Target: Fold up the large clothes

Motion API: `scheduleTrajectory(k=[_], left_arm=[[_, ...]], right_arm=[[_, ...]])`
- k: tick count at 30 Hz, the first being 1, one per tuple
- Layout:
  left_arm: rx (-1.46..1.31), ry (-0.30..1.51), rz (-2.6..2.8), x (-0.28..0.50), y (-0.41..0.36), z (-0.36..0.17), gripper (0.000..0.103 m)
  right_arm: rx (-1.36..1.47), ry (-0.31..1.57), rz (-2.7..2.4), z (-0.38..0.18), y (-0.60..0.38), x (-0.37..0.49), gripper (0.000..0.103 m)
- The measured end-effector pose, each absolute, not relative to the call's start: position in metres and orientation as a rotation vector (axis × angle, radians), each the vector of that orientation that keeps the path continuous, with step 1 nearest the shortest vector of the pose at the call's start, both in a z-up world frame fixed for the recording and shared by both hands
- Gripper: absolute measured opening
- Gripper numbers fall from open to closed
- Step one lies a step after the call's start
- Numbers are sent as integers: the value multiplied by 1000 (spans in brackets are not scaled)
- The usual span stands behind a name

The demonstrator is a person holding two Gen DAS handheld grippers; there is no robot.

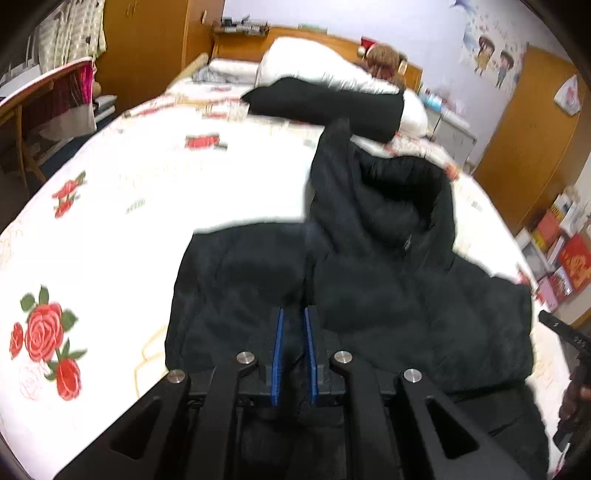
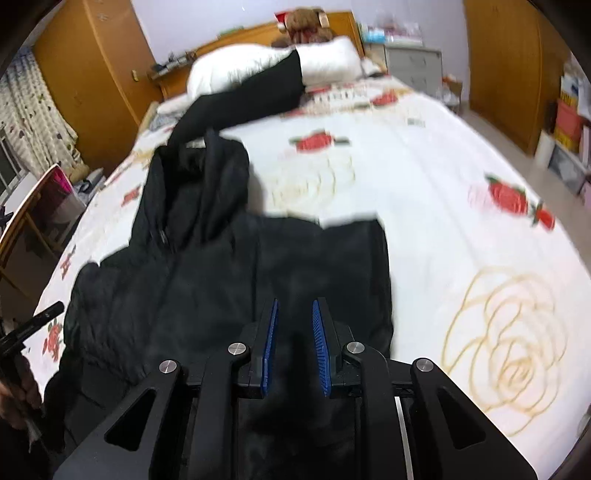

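Left gripper was seen nearest the lens, jaws narrowly parted with black cloth between the pads; whether the cloth was actually pinched could not be told. Right gripper was likewise low over the cloth, jaws parted a little wider, grip also unclear. The jacket was spread on the bed, near hem at both grippers, long axis running toward 12 o'clock. The hood was seen at 1 o'clock in the left view, and one sleeve was stretched on toward 12, ending against the pillow. Both grippers were judged about equally near the hem. Nothing was seen on the sheet in the way; blur was noted. A teddy sat at the headboard.
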State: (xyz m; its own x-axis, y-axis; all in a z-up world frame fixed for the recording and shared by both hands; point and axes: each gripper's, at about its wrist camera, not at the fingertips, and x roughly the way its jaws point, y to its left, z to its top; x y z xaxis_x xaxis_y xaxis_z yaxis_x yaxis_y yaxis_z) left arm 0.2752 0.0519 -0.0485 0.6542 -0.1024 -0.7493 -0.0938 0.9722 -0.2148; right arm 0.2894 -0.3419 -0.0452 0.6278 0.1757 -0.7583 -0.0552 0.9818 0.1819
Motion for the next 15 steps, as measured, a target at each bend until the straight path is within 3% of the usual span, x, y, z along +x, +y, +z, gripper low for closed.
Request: scheduleTrajectory(k=[5, 10, 12, 15], left_arm=[[-142, 815, -84, 310, 9, -41, 12], [-59, 941, -8, 349, 5, -106, 12], [-69, 949, 5, 349, 13, -127, 5], [-97, 939, 8, 350, 17, -140, 4]], right_arm=[[93, 878, 114, -53, -331, 319, 20], [114, 938, 47, -88, -341, 341, 20], [133, 966, 66, -107, -339, 346, 19], [75, 957, 72, -122, -325, 347, 19]])
